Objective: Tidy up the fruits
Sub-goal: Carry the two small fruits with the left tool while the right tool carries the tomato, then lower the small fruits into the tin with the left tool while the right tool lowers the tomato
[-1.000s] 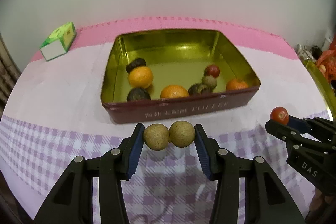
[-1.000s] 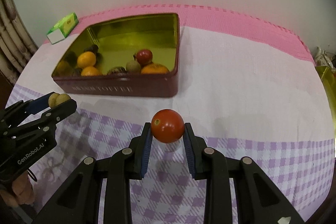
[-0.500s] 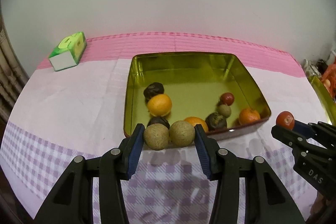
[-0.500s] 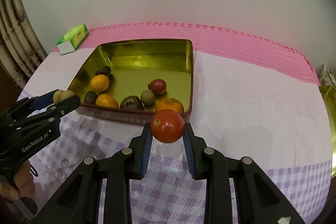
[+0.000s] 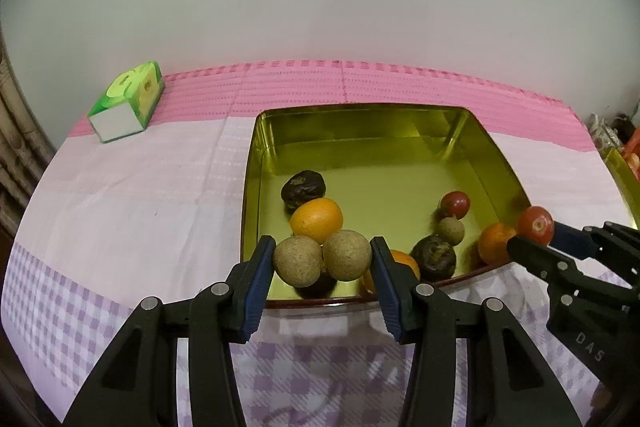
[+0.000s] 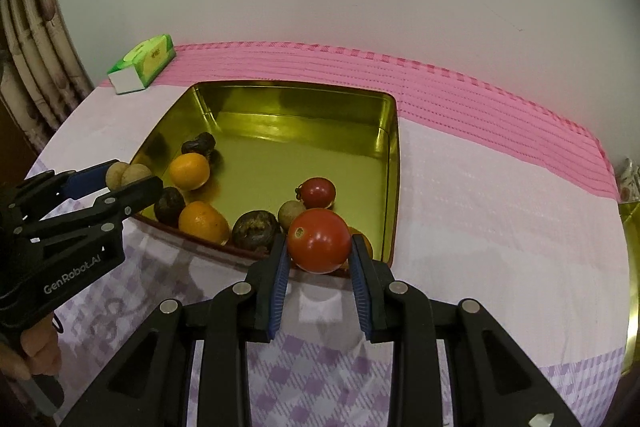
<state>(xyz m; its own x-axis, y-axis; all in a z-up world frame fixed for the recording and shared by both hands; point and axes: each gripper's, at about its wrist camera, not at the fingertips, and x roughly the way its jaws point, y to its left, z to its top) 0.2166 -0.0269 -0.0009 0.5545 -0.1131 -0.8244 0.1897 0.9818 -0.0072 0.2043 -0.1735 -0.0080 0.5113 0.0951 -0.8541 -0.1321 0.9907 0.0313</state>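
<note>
I have the left gripper (image 5: 322,259) pinching two tan fruits (image 5: 347,255) side by side between its jaws, held over the near left rim of the tin (image 5: 476,131). My right gripper (image 6: 319,247) has its jaws clamped on a tomato (image 6: 319,241), which hangs above the tin's near right corner. Inside the tin, along its near wall, I see an orange (image 6: 203,221), a dark wrinkled fruit (image 6: 255,229), a small tan fruit (image 6: 291,211) and a second tomato (image 6: 318,192); another orange (image 5: 317,220) and another dark fruit (image 5: 303,187) sit toward its left wall. The tin rests on the counter (image 6: 500,227), which is covered in pink and checked cloth. A green box (image 5: 128,101) lies well left of the tin's far corner.
</note>
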